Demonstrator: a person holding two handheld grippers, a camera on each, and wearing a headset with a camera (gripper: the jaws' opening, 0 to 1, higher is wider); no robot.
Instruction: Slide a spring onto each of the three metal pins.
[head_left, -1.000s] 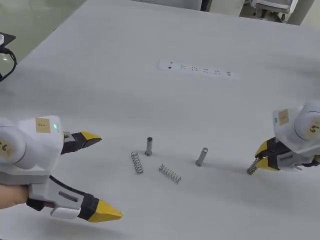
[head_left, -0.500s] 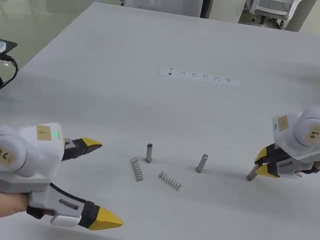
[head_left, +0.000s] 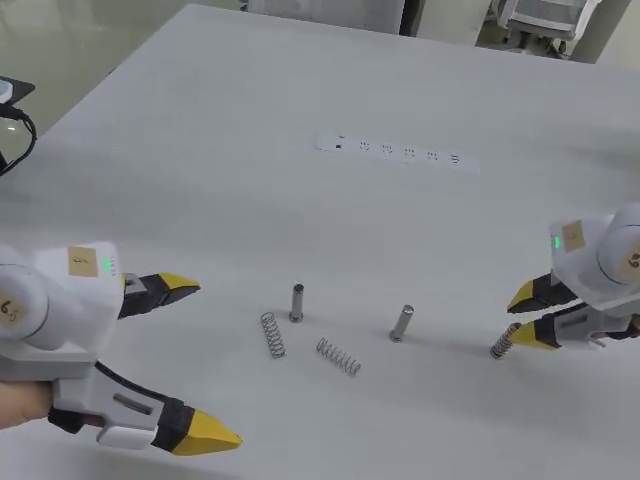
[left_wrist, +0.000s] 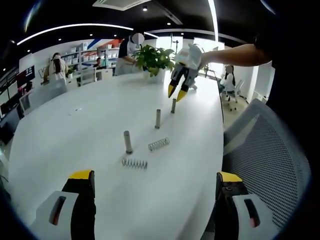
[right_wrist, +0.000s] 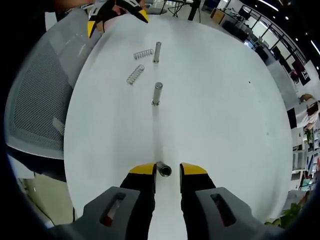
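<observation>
White tabletop (head_left: 200, 150) bearing three steel pins and their springs. The right gripper (head_left: 527, 317) has its yellow-tipped jaws parted a little. In the right gripper view they stand on either side of the sprung pin (right_wrist: 163, 170), with a narrow gap on each side, so nothing is clamped. This pin, already wearing a spring, stands just beside the lower jaw tip in the head view. Between the right gripper and the left gripper (head_left: 195, 360) stand two bare pins: the nearer pin (head_left: 402, 324), closer to the right gripper, and the farther pin (head_left: 297, 302), closer to the left. The first loose spring (head_left: 338, 356) lies flat between the two bare pins, slightly toward the person. The second loose spring (head_left: 272, 334) lies just beside the farther pin, on the left gripper's side. The left gripper's jaws are spread wide, holding nothing, well apart from every part. A power strip (head_left: 395, 152) lies beyond both grippers.
</observation>
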